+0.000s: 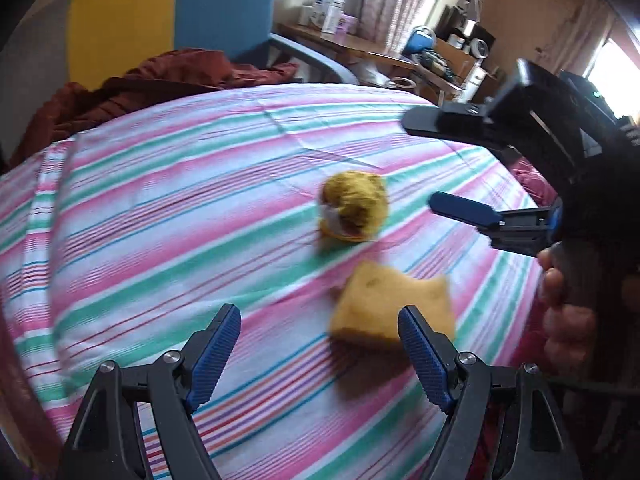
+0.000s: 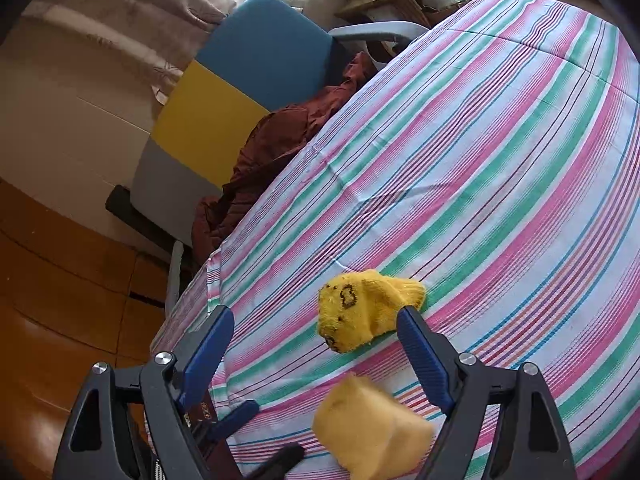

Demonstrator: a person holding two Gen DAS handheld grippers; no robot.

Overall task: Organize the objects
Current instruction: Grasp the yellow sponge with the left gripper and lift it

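A yellow sponge (image 1: pixel 390 306) appears blurred above the striped bedsheet (image 1: pixel 180 200), between and just beyond my left gripper's (image 1: pixel 320 356) open fingers. It also shows blurred in the right wrist view (image 2: pixel 370 432), low between my right gripper's (image 2: pixel 316 356) open fingers. A balled yellow sock (image 1: pixel 354 208) lies on the sheet beyond the sponge; it also shows in the right wrist view (image 2: pixel 364 310). My right gripper (image 1: pixel 424 164) shows in the left wrist view at the right, open, near the sock. Neither gripper holds anything.
A dark red garment (image 1: pixel 132 88) lies at the bed's far edge by a blue and yellow chair (image 1: pixel 180 12). A cluttered desk (image 1: pixel 360 44) stands behind. Wooden floor (image 2: pixel 60 300) lies left of the bed in the right wrist view.
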